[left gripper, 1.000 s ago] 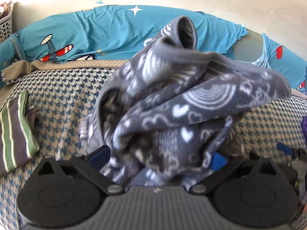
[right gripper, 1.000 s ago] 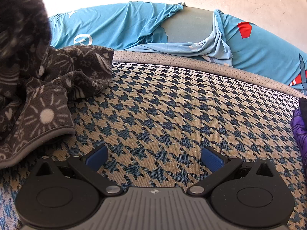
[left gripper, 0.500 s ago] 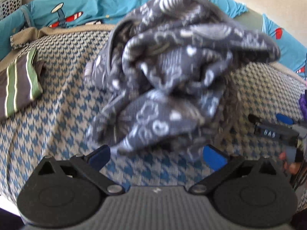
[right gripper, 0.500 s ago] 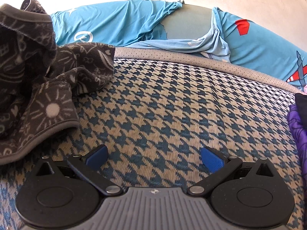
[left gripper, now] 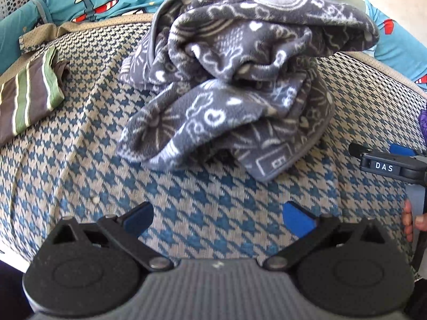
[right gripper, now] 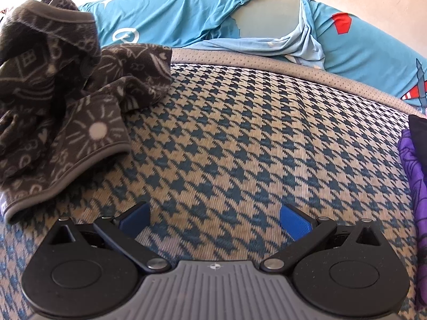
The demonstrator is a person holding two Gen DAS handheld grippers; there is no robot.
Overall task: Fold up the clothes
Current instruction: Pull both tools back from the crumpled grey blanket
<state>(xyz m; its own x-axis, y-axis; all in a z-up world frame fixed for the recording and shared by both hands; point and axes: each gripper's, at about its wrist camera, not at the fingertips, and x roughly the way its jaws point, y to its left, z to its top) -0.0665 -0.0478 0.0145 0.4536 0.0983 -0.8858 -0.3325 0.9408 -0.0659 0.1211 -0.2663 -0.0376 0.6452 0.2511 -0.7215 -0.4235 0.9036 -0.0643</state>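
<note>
On the houndstooth cover: whole scene sits on a blue-and-tan houndstooth bed cover, soft surface, slightly wrinkled.
Task item: grey patterned fleece garment, crumpled in a tall heap, unfolded, lying on the cover ahead of the left tool; same heap shows at far left of the right view.
Left gripper: left gripper has blue pads spread wide, nothing between them, over bare cover just short of the heap's near edge, not touching it.
Right gripper: right gripper pads also spread apart, empty, over bare cover to the right of the heap; its side with the "DAS" label shows at the right edge of the left view.
Hand: fingertips of the person's hand visible on that handle.
Handling guess: fleece looks soft, thick, light, floppy; no stiffness, should drape and bunch when lifted; fuzzy so not slippery; not fragile.
Where to grip: bound grey hem along the near lower edge is the cleanest hold, flat and exposed; likely pinch one hem corner per tool and pull apart to flatten. Which part is collar, sleeve or waist: cannot tell.
Stage guess: garment needs spreading flat before any fold.
Other items: striped green-brown cloth at left, apart from the heap; teal airplane-print bedding behind; purple fabric at right edge.
</note>
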